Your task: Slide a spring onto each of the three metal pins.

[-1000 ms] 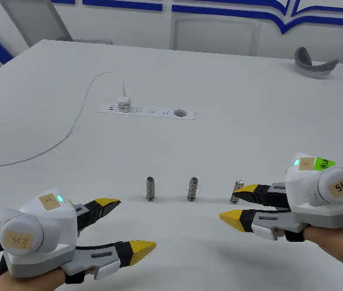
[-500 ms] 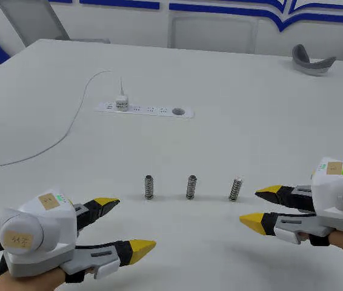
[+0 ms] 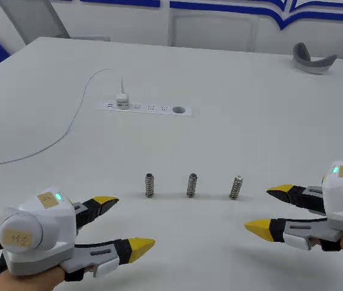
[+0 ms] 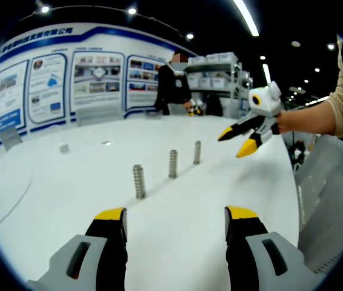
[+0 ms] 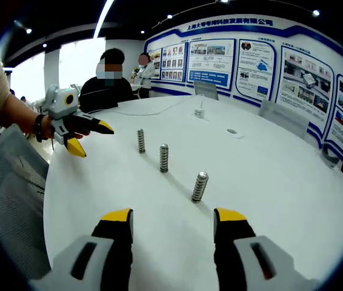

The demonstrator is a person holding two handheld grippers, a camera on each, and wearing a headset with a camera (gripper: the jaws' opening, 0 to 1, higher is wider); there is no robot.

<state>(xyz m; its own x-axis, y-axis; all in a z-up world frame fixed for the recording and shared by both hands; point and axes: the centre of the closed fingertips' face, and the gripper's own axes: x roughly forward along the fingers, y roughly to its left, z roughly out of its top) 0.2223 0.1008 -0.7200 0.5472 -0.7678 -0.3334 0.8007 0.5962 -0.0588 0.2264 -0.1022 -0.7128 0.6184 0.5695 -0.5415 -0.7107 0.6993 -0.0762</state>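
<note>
Three upright metal pins stand in a row on the white table, each with a spring around it: the left pin [image 3: 149, 185], the middle pin [image 3: 191, 185] and the right pin [image 3: 236, 187], which leans slightly. In the right gripper view the right pin [image 5: 200, 186] is nearest. My left gripper [image 3: 120, 222] rests open at the near left, holding nothing. My right gripper [image 3: 269, 209] is open and empty, just right of the right pin. The left gripper view shows the left pin [image 4: 139, 180] closest and the right gripper [image 4: 235, 140] beyond the row.
A white power strip [image 3: 144, 109] with a plug and a cable [image 3: 68, 130] lies further back on the table. A grey headset band [image 3: 313, 59] rests at the far right. People sit beyond the table's edge in the right gripper view.
My right gripper has drawn back to the right, away from the right pin, and stays open. The right pin now stands free with its spring on. The left gripper has not moved.
</note>
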